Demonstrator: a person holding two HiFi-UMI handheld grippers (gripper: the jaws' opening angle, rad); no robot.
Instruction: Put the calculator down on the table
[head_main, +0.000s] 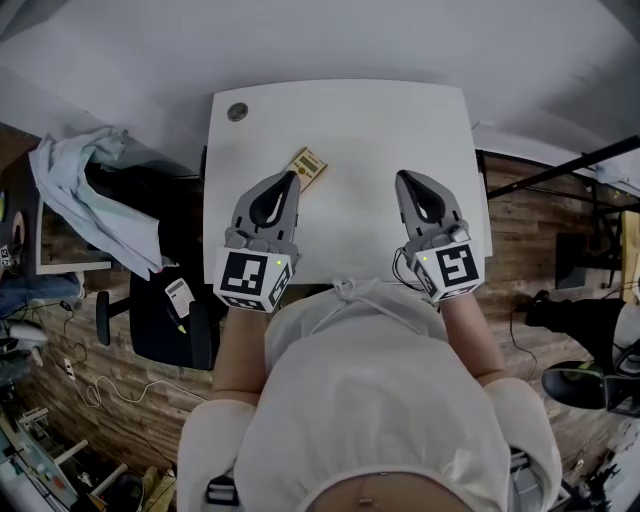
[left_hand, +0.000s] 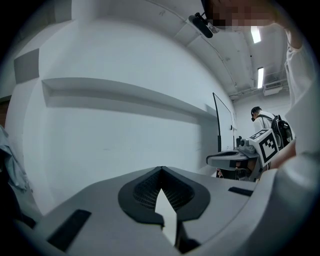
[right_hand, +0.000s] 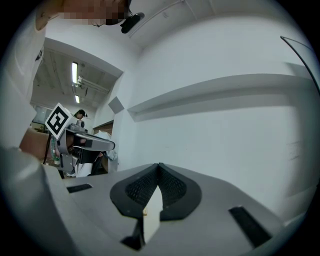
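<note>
Calculator (head_main: 307, 168) is lying flat on the counter (head_main: 370, 120); left gripper (head_main: 292, 177) and right gripper (head_main: 403, 177) jaws are sitting closed, empty. I'm judging it light, rigid, slick; pinching its long edges.

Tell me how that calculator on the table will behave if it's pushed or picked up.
The calculator looks like a small, thin slab, so it is probably stiff and light. It lies flat on the table, so it is unlikely to roll or tip. On that smooth white top a push would likely make it slide or spin.
</note>
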